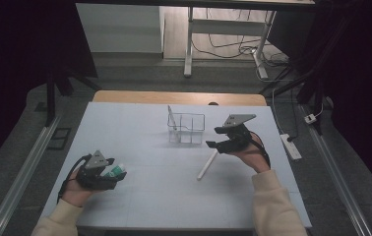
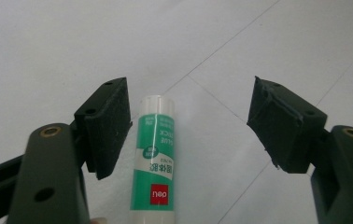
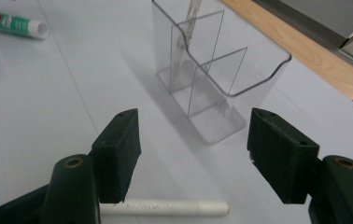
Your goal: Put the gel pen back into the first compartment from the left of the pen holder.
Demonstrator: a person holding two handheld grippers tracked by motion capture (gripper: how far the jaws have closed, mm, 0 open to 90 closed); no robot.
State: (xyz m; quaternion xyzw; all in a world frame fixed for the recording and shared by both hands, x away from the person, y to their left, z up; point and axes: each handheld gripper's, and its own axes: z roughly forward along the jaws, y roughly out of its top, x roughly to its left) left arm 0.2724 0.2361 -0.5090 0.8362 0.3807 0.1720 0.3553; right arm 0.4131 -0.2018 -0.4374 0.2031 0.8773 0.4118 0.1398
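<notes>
A green and white glue stick (image 2: 156, 158) lies on the white table (image 1: 149, 196) between the jaws of my left gripper (image 2: 191, 116), close beside the left pad and well clear of the right one. That gripper (image 1: 116, 176) rests open at the near left, with the glue stick (image 1: 119, 169) at its tips. My right gripper (image 1: 213, 137) hovers open just right of a clear divided organizer (image 1: 186, 128). A white pen (image 1: 207, 164) lies on the table below it. From the right gripper (image 3: 193, 140) I see the pen (image 3: 165, 206), the organizer (image 3: 212, 79) and the far glue stick (image 3: 13, 23).
A thin white pen (image 1: 172, 118) stands tilted in the organizer's left compartment. A wooden strip (image 1: 179, 97) edges the table's far side. Beyond it are desk legs and cables, and a power strip (image 1: 291, 146) lies on the floor at the right.
</notes>
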